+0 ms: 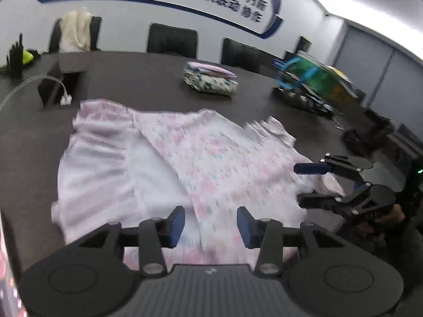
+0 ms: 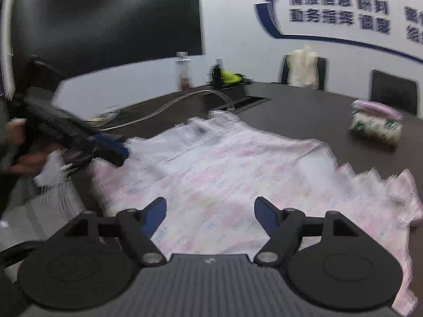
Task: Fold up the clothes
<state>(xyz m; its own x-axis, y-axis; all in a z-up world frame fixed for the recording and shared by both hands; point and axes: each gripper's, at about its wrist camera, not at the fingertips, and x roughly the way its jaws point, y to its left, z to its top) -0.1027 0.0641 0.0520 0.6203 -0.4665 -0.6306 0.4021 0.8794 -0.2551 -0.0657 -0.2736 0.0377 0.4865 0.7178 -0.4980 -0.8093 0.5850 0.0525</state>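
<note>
Both grippers hang over the pink floral garment [image 1: 185, 163] spread mid-frame on the dark table [image 1: 148, 84], left gripper [image 1: 210, 223] and right gripper [image 2: 210, 211] with jaws apart on nothing (one flap looks folded over), so I'd pinch matching edges and lift evenly.

Beyond my jaws I read blue wall lettering [image 2: 338, 10]: "情报信息 研判" above "勤务指挥 调度"; further characters blur.

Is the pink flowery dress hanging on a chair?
No, the pink flowery dress lies spread flat on the dark table; the chair holds a cream garment instead.
</note>
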